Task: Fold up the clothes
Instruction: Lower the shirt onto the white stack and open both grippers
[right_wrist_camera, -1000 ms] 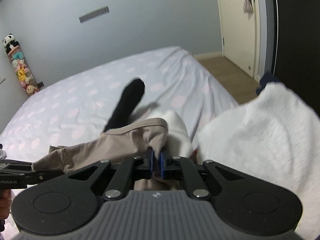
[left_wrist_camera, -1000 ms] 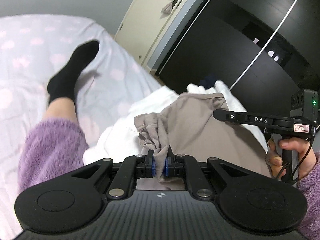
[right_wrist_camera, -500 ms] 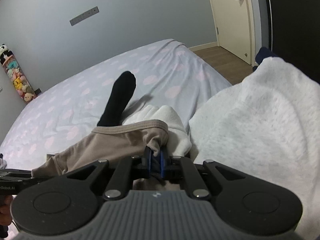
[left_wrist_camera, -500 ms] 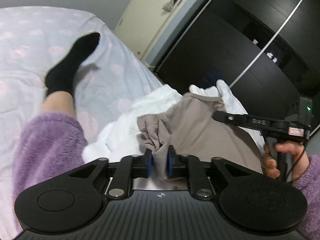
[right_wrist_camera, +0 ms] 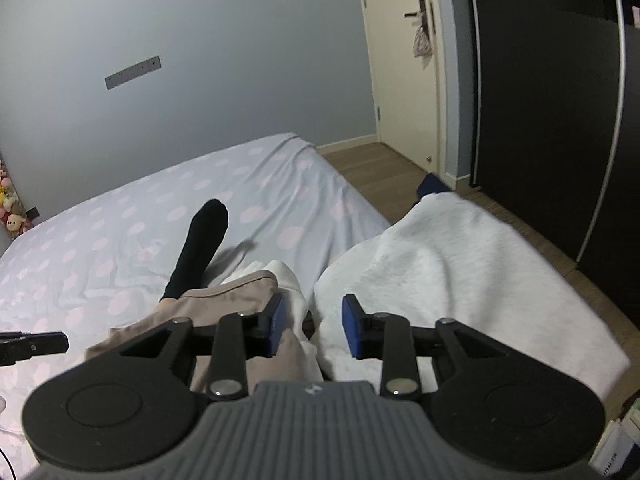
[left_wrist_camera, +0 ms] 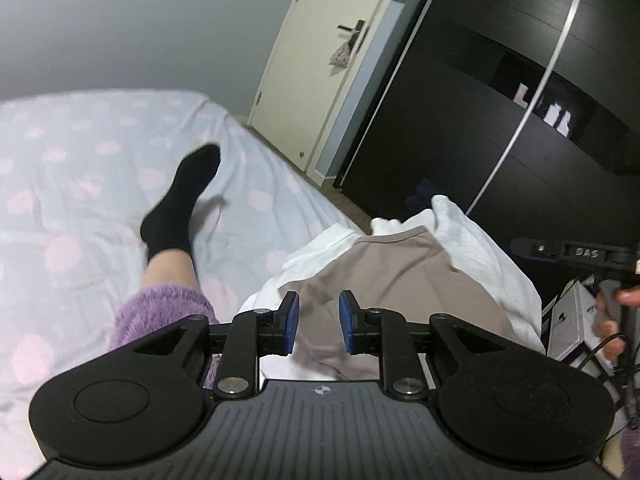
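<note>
On the person's lap, over a white garment [left_wrist_camera: 480,240], lies the taupe garment [left_wrist_camera: 400,276]. Left gripper [left_wrist_camera: 319,322] and right gripper [right_wrist_camera: 314,326] both hang spread, holding nothing. I'd pinch two matching corners and keep the hem taut before folding.

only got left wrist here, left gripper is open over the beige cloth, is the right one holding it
Observer: No. The right gripper is open, with nothing between its pads.
Operator: what's under it
Observer: The hemmed edge of the beige cloth lies by its left pad, and a white fleece lies under its right pad.
Operator: anything off to the left i can't see
Observer: Plush toys stand by the wall, at the far left edge past the bed.
</note>
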A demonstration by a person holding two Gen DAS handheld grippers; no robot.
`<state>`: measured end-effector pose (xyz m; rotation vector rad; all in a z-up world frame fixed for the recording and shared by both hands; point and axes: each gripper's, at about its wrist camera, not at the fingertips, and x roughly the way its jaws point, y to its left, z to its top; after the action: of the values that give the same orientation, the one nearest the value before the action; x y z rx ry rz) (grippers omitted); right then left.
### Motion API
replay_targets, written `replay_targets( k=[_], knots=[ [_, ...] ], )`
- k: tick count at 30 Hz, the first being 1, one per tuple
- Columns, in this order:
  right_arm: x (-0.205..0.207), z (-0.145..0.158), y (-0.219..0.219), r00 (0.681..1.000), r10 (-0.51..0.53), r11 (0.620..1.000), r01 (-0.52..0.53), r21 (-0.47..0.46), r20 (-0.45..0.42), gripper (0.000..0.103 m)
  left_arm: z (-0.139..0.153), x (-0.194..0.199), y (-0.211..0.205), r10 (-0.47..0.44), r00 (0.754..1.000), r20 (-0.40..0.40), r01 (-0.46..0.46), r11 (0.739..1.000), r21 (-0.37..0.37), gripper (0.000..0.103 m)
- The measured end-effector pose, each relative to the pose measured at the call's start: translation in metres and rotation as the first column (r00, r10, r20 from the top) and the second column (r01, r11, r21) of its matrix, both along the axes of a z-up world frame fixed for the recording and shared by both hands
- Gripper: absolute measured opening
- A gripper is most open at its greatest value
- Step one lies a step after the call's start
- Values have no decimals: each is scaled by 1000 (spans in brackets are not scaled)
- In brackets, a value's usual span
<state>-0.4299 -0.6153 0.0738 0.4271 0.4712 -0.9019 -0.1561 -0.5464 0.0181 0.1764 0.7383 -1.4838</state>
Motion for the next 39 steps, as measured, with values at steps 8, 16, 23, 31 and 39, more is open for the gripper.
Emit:
replay_targets(
  k=[8,16,23,31,39],
  knots=[
    [-20,41,94,999,18,995,-15,-95,34,70,44,-60,40,-53,974,219,73,994,-83,51],
    [-31,45,177,995,-35,988,48,-147,88,90,40,-106,72,-73,959,273,99,992,-83,76],
    [-29,22,233,994,-82,976,94,-195,68,101,19,-124,88,-103,952,287,119,992,-38,76],
    [-28,-17,248,990,-133,981,137,-141,35,101,5,-130,97,-93,954,286,98,995,-4,76],
    [-24,-22,249,991,-126,982,129,-136,34,101,3,-132,95,-76,950,303,74,997,17,76]
  ],
)
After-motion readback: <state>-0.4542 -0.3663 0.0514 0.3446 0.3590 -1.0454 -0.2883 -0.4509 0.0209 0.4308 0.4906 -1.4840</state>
